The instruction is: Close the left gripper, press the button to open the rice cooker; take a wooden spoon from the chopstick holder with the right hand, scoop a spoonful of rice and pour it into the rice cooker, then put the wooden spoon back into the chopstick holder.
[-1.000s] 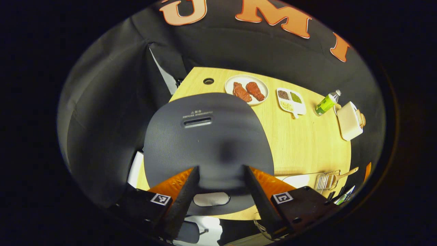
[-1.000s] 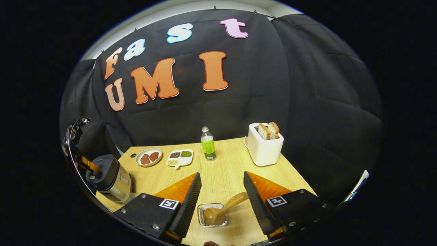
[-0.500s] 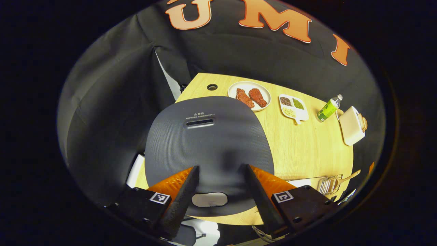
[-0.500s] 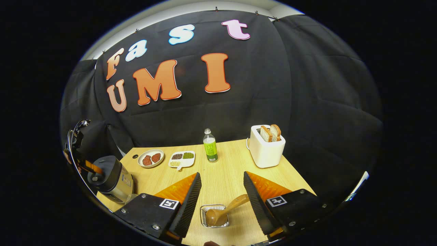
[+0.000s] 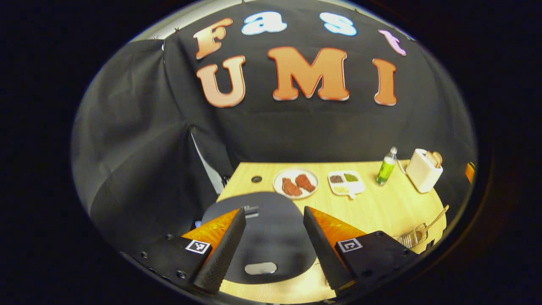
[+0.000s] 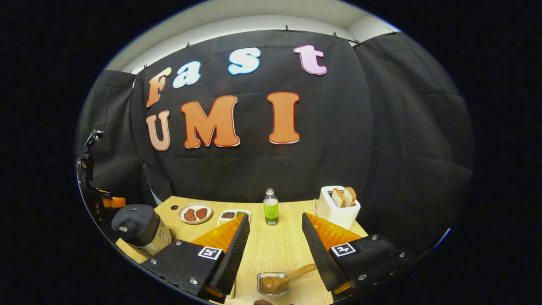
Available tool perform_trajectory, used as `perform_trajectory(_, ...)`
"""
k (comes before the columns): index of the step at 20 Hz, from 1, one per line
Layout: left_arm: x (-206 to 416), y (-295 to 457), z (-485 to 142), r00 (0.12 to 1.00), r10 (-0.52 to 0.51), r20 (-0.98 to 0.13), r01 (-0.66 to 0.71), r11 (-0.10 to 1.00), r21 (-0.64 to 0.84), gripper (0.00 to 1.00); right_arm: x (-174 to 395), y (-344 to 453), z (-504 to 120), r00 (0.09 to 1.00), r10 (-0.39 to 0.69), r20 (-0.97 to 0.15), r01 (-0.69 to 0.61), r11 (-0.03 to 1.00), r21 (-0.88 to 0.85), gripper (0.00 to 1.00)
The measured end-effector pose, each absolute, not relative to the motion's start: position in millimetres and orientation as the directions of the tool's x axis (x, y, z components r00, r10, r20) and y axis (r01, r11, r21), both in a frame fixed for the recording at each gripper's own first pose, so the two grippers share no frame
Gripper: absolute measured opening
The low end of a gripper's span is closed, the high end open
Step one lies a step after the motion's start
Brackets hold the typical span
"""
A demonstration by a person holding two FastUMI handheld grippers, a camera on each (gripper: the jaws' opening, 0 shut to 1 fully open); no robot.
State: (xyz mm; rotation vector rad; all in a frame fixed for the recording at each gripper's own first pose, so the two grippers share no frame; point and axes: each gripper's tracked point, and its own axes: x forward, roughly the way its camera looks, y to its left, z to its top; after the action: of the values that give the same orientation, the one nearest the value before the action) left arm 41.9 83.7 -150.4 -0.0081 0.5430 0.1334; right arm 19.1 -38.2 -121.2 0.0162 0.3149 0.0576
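On a pale wooden table inside a black-draped booth, both grippers hang above the work with their fingers spread wide and nothing between them. Seen from the left gripper view, the left gripper sits over the rice cooker, whose dark lid is down; the pale oval button lies at the lid's 6 o'clock edge, between the two fingers and untouched. From the lid, a plate of red meat lies at 1 o'clock, a small divided dish of grains at 2 o'clock, and a green bottle and white toaster farther along the same line. At about 3 o'clock, near the table's edge, the wire chopstick holder carries the wooden spoon, its handle tilted up and away.

In the right gripper view, the right gripper hovers over the holder, which sits at 6 o'clock between its fingers. The spoon's bowl rests in the holder, handle slanting toward 2 o'clock, just beside the right-hand finger. At 9 o'clock the cooker stands shut at the table's corner, with the left gripper just beyond it. Bread slices stand in the toaster at 1 o'clock.
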Motion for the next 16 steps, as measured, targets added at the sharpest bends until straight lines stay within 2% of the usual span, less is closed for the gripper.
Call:
perform_trajectory(1, 45, 81, -134, 0.876, 0.127, -0.466, -0.129, 0.991, 0.029, 0.89, 20, -32, -113, 0.955, 0.070, -0.287, -0.065, 0.997, 0.028, 0.78)
perform_trajectory(2, 47, 77, -118, 0.899, 0.128, -0.419, -0.129, 0.991, 0.027, 0.93, 23, -26, -103, 0.961, 0.080, -0.265, -0.074, 0.997, 0.031, 0.87)
perform_trajectory(3, 47, 74, -101, 0.919, 0.127, -0.372, -0.130, 0.991, 0.017, 0.97, 24, -22, -96, 0.966, 0.090, -0.243, -0.084, 0.996, 0.035, 0.80)
perform_trajectory(5, 45, 78, -70, 0.952, 0.128, -0.277, -0.131, 0.991, 0.006, 0.89, 28, -10, -80, 0.975, 0.106, -0.197, -0.100, 0.994, 0.038, 0.81)
perform_trajectory(6, 42, 76, -57, 0.965, 0.126, -0.232, -0.127, 0.992, 0.009, 0.97, 29, -4, -70, 0.979, 0.116, -0.169, -0.111, 0.993, 0.039, 0.81)
perform_trajectory(7, 38, 71, -46, 0.974, 0.122, -0.192, -0.122, 0.992, 0.012, 0.97, 32, 2, -61, 0.983, 0.125, -0.136, -0.120, 0.992, 0.039, 0.87)
perform_trajectory(8, 33, 68, -37, 0.980, 0.120, -0.156, -0.120, 0.993, 0.012, 0.97, 33, 6, -55, 0.985, 0.132, -0.109, -0.129, 0.991, 0.034, 0.82)
perform_trajectory(10, 26, 57, -27, 0.988, 0.110, -0.108, -0.112, 0.994, -0.006, 0.97, 34, 14, -47, 0.987, 0.148, -0.066, -0.147, 0.989, 0.015, 0.83)
perform_trajectory(11, 23, 54, -23, 0.990, 0.108, -0.090, -0.109, 0.994, -0.012, 0.97, 33, 19, -44, 0.986, 0.156, -0.052, -0.156, 0.988, 0.009, 0.89)
perform_trajectory(12, 20, 48, -18, 0.993, 0.099, -0.069, -0.100, 0.995, -0.011, 0.97, 33, 23, -42, 0.985, 0.165, -0.041, -0.165, 0.986, 0.008, 0.84)
perform_trajectory(16, 6, 30, -8, 0.995, 0.097, -0.003, -0.097, 0.995, 0.008, 0.94, 32, 44, -40, 0.979, 0.204, -0.026, -0.204, 0.979, 0.011, 0.83)
